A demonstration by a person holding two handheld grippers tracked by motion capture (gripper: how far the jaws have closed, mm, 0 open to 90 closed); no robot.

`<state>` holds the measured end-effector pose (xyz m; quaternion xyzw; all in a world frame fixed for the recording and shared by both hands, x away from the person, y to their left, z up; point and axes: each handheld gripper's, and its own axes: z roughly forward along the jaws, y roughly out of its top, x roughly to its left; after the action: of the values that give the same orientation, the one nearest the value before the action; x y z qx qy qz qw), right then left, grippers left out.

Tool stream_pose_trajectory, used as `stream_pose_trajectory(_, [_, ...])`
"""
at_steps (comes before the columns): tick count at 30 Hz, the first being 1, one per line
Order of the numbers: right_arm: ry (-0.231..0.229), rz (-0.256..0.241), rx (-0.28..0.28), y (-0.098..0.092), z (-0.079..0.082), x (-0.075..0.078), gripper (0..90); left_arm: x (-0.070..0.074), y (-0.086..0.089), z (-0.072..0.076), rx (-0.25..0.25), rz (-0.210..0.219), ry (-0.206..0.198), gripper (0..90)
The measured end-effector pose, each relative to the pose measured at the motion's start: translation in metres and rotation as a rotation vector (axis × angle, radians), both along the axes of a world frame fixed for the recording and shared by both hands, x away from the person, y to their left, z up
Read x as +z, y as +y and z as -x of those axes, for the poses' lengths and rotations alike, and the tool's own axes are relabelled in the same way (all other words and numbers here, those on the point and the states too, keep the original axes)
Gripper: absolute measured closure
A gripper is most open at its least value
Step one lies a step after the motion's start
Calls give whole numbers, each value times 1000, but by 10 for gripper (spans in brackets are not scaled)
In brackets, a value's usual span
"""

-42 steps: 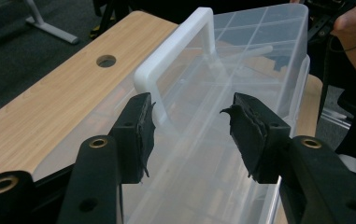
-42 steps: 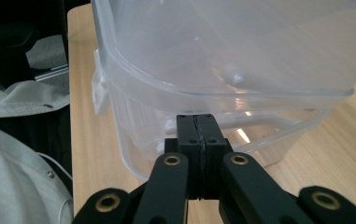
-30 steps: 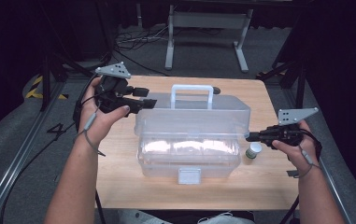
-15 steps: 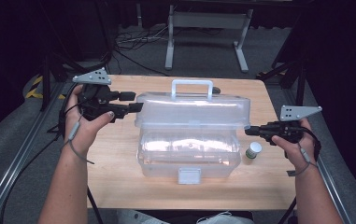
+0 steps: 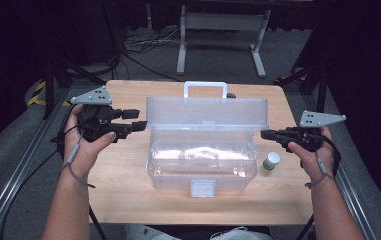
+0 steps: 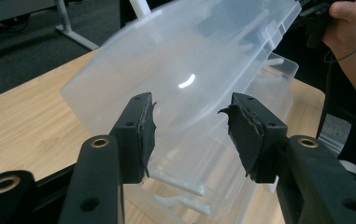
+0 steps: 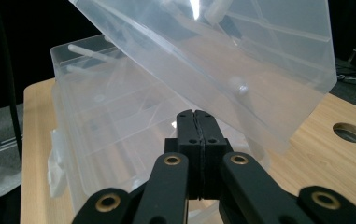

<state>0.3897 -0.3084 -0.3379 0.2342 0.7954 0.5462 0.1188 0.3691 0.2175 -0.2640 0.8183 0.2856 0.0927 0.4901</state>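
Observation:
A clear plastic box (image 5: 203, 165) stands mid-table with its lid (image 5: 205, 114) tilted up, half raised, the white handle (image 5: 205, 89) at the back. My left gripper (image 5: 134, 121) is open beside the lid's left end; in the left gripper view its jaws (image 6: 189, 116) gape with the lid (image 6: 185, 60) just beyond them, nothing between. Shut on nothing, my right gripper (image 5: 265, 134) has its tip at the lid's right end. In the right gripper view the closed jaws (image 7: 196, 117) sit under the raised lid (image 7: 222, 51); I cannot tell whether they touch it.
A small bottle (image 5: 271, 162) with a white cap and green label stands right of the box. The wooden table (image 5: 128, 180) has a round hole (image 7: 350, 132) at the far side. Black stands, cables and a white frame (image 5: 218, 30) lie on the floor behind.
The lid has swung upward from nearly closed to half raised. My left gripper has drifted left and toward me, away from the box. My right gripper has lifted slightly.

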Motion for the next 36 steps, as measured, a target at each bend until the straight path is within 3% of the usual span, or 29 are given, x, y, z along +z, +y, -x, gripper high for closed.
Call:
stream_pose_trajectory(3, [-5,-8,-17,1,0,0,900,-6,0,2,-2,3,6,515])
stream_pose_trajectory(5, [-7,-12,-26,1,1,0,900,-11,-1,4,2,18,-11,516])
stream_pose_trajectory(12, [1,-18,-43,2,2,1,900,-34,-5,10,27,109,-40,567])
stream_pose_trajectory(16, [-7,-17,-51,3,3,1,900,-40,-4,13,52,113,-32,601])
stream_pose_trajectory(24, [-18,-18,-62,5,4,1,900,-50,-3,16,44,120,6,704])
stream_pose_trajectory(26, [-24,-10,-65,6,4,1,900,-52,-5,15,56,100,1,762])
stream_pose_trajectory(30, [-30,-11,-58,7,6,2,900,-56,-11,12,69,102,16,886])
stream_pose_trajectory(36, [-36,-8,-60,8,7,1,900,-60,-19,7,91,91,12,898])
